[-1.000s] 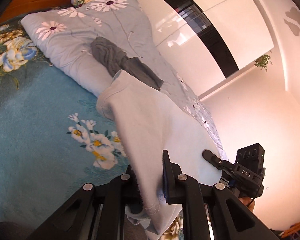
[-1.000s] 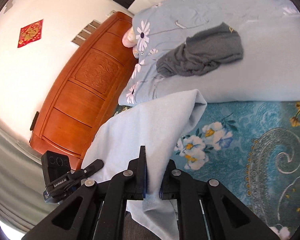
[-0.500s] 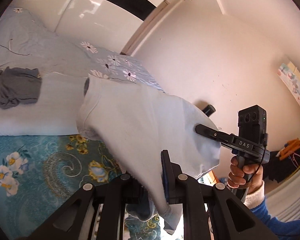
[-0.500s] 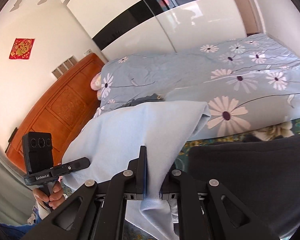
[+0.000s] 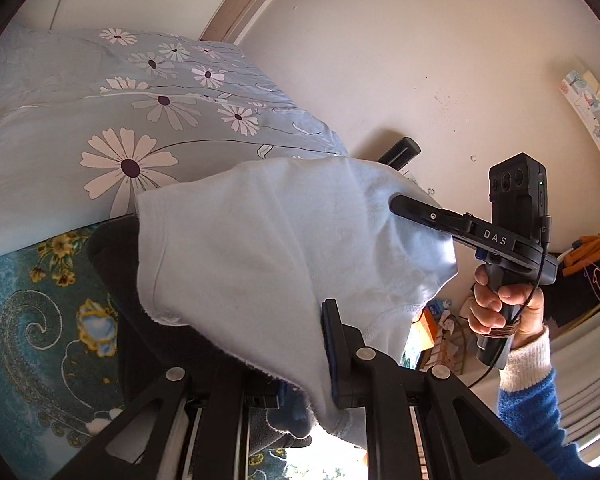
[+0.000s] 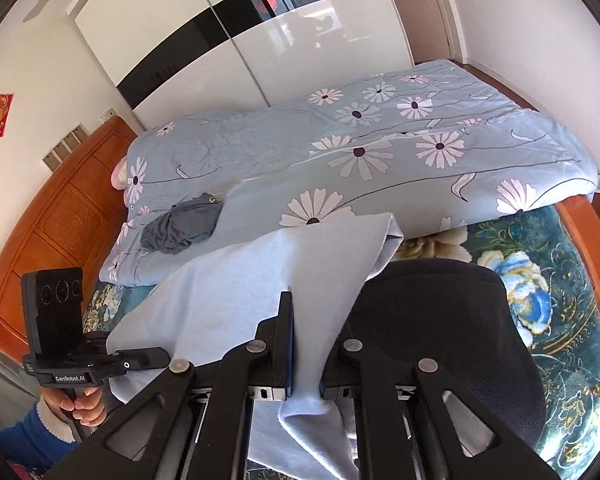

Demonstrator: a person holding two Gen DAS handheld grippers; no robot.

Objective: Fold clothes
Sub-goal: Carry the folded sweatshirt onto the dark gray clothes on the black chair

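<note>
A pale blue garment (image 5: 260,248) hangs stretched in the air between both grippers, above the bed; it also shows in the right wrist view (image 6: 260,280). My left gripper (image 5: 304,364) is shut on one edge of it. My right gripper (image 6: 306,356) is shut on the other edge; it also shows in the left wrist view (image 5: 396,184), pinching the cloth. The left gripper also shows in the right wrist view (image 6: 156,360). A crumpled grey garment (image 6: 184,226) lies on the quilt. A black garment (image 6: 440,320) lies flat on the bed under the blue one.
A light blue daisy quilt (image 6: 380,152) lies bunched along the far side of the bed. A teal floral sheet (image 6: 548,288) covers the mattress. A wooden headboard (image 6: 64,216) stands at left, a white wardrobe (image 6: 260,40) behind the bed.
Both grippers have swung with the blue garment from the headboard end toward the foot of the bed. The black garment has come into view beneath it. Both grips are unchanged.
</note>
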